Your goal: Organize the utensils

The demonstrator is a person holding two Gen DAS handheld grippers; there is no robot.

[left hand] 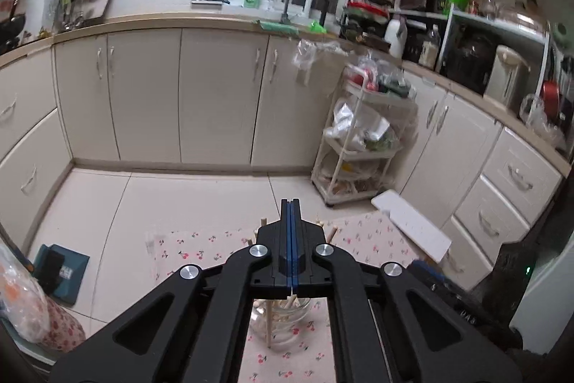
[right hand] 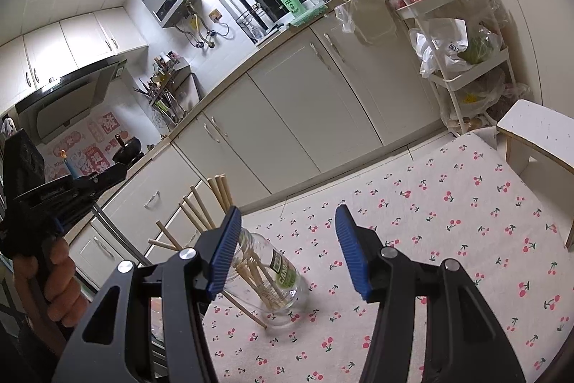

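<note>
A clear glass jar (right hand: 283,286) stands on the cherry-print tablecloth (right hand: 448,221) and holds several wooden chopsticks (right hand: 201,210) that fan out to the upper left. One more chopstick (right hand: 251,313) seems to lean against the jar's outside, its end on the cloth. My right gripper (right hand: 287,239) hangs open just above and in front of the jar, with nothing between its blue pads. My left gripper (left hand: 291,203) is shut with nothing visible between its pads, straight above the jar (left hand: 280,314). In the right wrist view a hand holds that left gripper (right hand: 118,171) up at the left.
A white stool (right hand: 538,131) stands on the table's far right corner. Behind it is a white trolley (right hand: 462,74) stuffed with bags. Cream cabinets (left hand: 215,96) and the counter line the room beyond the table's far edge. A teal scale (left hand: 61,271) lies on the floor.
</note>
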